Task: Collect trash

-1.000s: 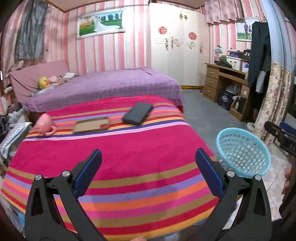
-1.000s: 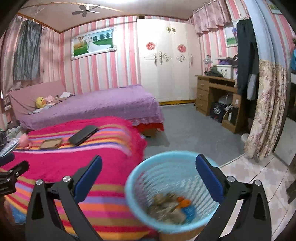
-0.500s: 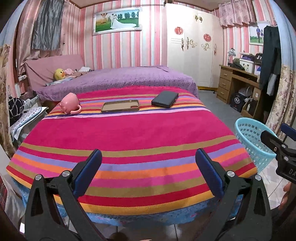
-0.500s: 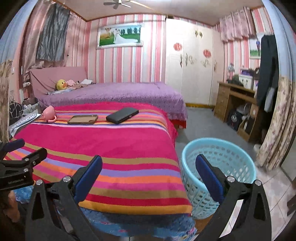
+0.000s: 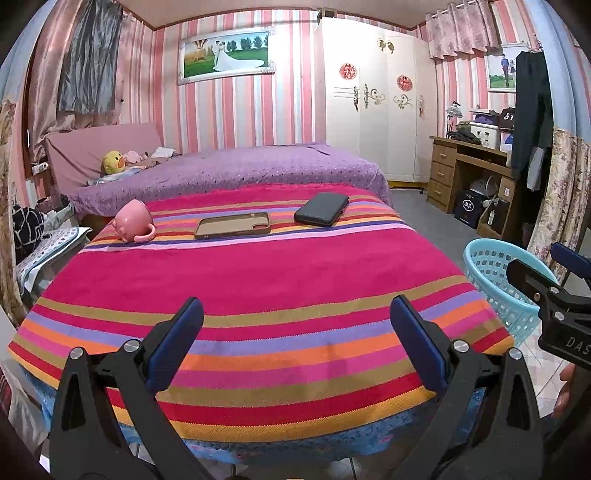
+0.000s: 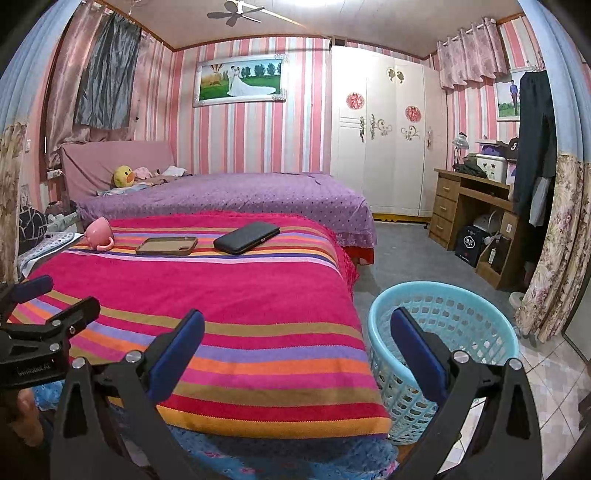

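Beside the striped counter (image 6: 236, 332), on the floor at its right, stood the blue basket (image 6: 443, 332); only the right wrist view showed its whole rim, the left wrist view catching just part of it (image 5: 491, 273) behind the right gripper (image 5: 546, 280). Its contents could not be seen. Only the right view took in the ceiling fan (image 6: 236, 14). Three things lay at the counter's far end: one pink mug (image 5: 133, 221) tipped on its side, one brown phone case (image 5: 232, 225), one black wallet (image 5: 321, 208). Both the left gripper (image 5: 295, 343) and the right gripper (image 6: 295, 347) had their fingers spread wide, holding and touching nothing.
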Demonstrator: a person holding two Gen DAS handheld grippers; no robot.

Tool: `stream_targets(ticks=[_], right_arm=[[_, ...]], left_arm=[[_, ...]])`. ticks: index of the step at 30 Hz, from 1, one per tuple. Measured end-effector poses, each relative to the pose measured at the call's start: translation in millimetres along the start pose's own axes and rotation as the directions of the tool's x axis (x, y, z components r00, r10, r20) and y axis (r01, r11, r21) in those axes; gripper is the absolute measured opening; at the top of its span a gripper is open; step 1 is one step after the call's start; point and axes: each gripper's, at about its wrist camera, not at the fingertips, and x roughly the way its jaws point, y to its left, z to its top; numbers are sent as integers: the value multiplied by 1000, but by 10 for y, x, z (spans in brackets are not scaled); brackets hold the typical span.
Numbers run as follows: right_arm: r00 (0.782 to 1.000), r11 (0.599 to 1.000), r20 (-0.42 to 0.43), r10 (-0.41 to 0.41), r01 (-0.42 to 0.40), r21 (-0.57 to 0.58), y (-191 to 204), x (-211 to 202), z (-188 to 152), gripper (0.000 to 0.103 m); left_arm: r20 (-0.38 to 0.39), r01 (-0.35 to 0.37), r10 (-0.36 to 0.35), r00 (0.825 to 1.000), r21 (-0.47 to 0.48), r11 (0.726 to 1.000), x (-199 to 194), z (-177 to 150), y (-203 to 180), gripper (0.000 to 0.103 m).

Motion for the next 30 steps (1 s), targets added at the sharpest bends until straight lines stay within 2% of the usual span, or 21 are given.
stream_targets(ticks=[15, 30], right_arm=[[1000, 1000, 18, 1, 0, -15, 43, -3, -11, 98], [1000, 999, 27, -4, 5, -33, 43, -43, -2, 98]], left_arm=[[36, -13, 12, 999, 21, 1000, -36, 26, -16, 98], [37, -22, 21, 999, 14, 1000, -33, 34, 23, 98]])
